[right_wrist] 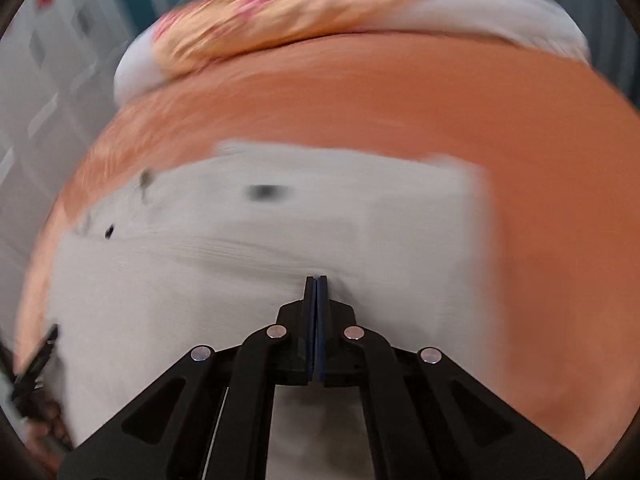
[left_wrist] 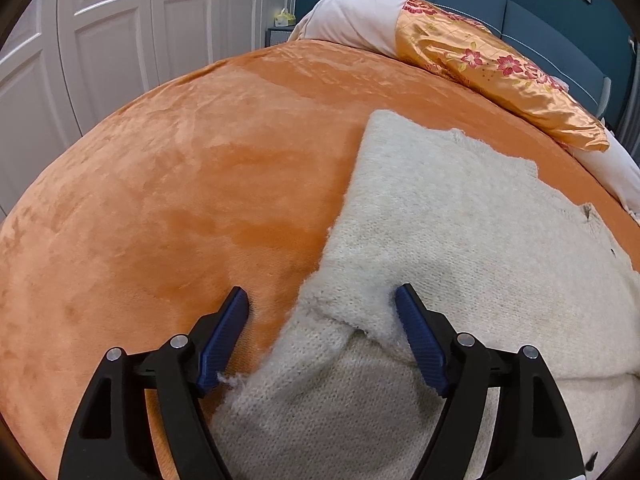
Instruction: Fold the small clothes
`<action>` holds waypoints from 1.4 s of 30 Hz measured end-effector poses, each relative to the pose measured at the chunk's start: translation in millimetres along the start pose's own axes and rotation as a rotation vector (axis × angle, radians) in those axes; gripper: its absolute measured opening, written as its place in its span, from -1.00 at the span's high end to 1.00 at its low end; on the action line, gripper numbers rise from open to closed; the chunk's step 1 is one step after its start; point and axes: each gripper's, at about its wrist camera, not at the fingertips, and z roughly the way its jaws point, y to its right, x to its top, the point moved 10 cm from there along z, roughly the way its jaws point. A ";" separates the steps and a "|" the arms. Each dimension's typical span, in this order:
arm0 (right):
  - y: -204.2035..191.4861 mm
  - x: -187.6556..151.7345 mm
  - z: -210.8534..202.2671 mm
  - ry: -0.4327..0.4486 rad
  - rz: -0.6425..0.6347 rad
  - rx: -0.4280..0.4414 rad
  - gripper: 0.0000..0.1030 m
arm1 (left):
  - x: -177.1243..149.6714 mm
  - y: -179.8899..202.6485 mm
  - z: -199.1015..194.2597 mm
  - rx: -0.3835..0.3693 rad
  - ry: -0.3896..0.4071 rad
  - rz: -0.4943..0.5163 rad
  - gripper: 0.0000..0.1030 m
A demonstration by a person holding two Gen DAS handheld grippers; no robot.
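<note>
Sweater (left_wrist: 460, 220) flat on orange blanket (left_wrist: 180, 200) — left gripper (left_wrist: 322, 300) agape, right gripper (right_wrist: 316, 280) closed.

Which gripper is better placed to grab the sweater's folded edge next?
Left. The left gripper is open, its fingers straddling the folded edge of the sweater. The right gripper is shut above the sweater's middle, in a blurred view.

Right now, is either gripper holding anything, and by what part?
Left gripper: open, holding nothing, fingers straddling the cream sweater at its folded edge. Right gripper: fingers shut over the sweater; the blurred frame doesn't show any fabric pinched.
</note>
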 end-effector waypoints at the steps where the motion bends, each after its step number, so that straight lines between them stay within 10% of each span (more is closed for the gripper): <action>1: 31.7 -7.5 -21.2 0.014 0.020 -0.088 0.90 | 1.1 -0.2 -1.4 -0.009 -0.008 -0.010 -0.45; 4: 83.4 -57.1 -100.0 0.023 0.048 -0.109 0.86 | -2.1 -6.8 -21.8 -0.059 -0.062 -0.045 -0.44; 8: 81.3 -153.9 -174.3 -0.037 0.040 -0.063 0.02 | -48.0 -35.5 -90.5 -0.146 -0.145 -0.047 -0.46; 16: 14.1 -308.7 -207.1 -0.220 0.152 0.146 -0.11 | -171.2 -100.5 -175.5 -0.207 -0.324 -0.217 -0.51; 24: -7.2 -295.4 -183.7 -0.166 0.266 0.216 -0.06 | -175.2 -57.4 -181.6 -0.345 -0.339 -0.227 -0.42; 29: -7.7 -294.0 -184.7 -0.153 0.284 0.206 0.97 | -177.8 -41.4 -181.9 -0.388 -0.386 -0.168 0.89; 42: -3.9 -285.9 -301.0 -0.005 0.080 0.156 1.00 | -167.6 -66.5 -289.8 -0.422 -0.274 -0.020 0.91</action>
